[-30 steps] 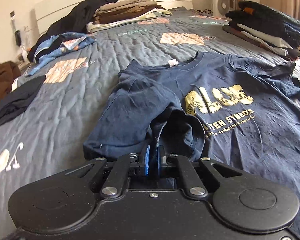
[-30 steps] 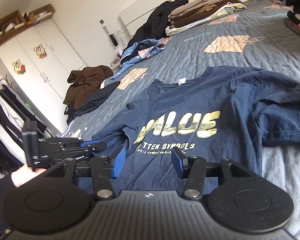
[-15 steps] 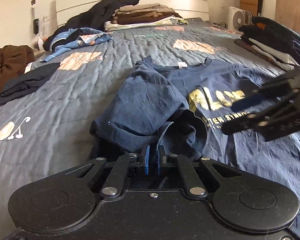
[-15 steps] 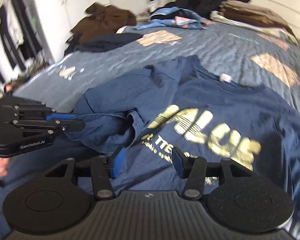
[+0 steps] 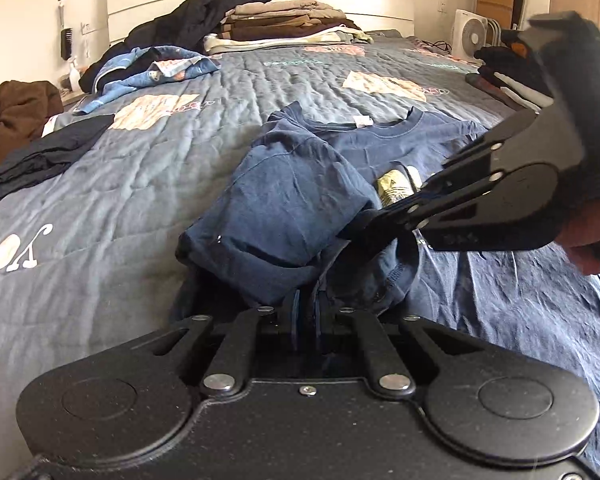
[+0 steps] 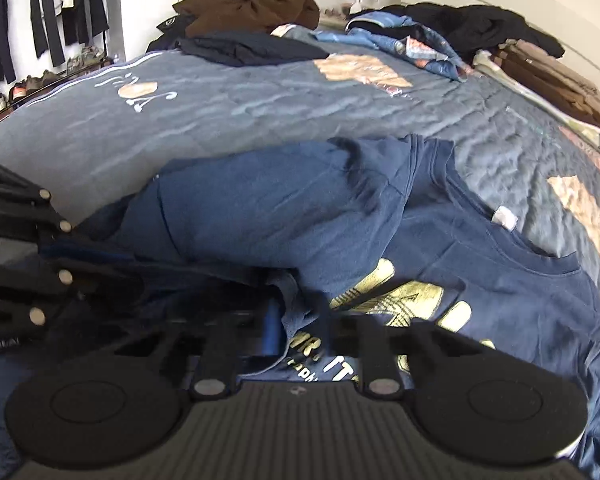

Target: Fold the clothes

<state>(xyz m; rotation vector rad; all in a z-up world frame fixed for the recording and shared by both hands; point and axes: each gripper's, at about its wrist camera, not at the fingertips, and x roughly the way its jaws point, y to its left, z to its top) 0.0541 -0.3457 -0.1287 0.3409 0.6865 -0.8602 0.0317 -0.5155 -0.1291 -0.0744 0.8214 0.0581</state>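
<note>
Shirt (image 5: 300, 204) lies chest-up on the bed (image 5: 148, 184) ahead of me, its sleeve side lifted and doubled over the print. My left gripper (image 5: 306, 316) is clamped on that sleeve fabric, right at its tips. My right gripper (image 6: 304, 320) reaches into the same bunch, apparently not closed yet; I can't tell exactly. To fold cleanly, I judge both should carry the edge across evenly, keeping it taut.

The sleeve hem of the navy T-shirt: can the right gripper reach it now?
Probably yes: the right gripper already sits at the sleeve hem of the navy T-shirt, nothing between.
</note>
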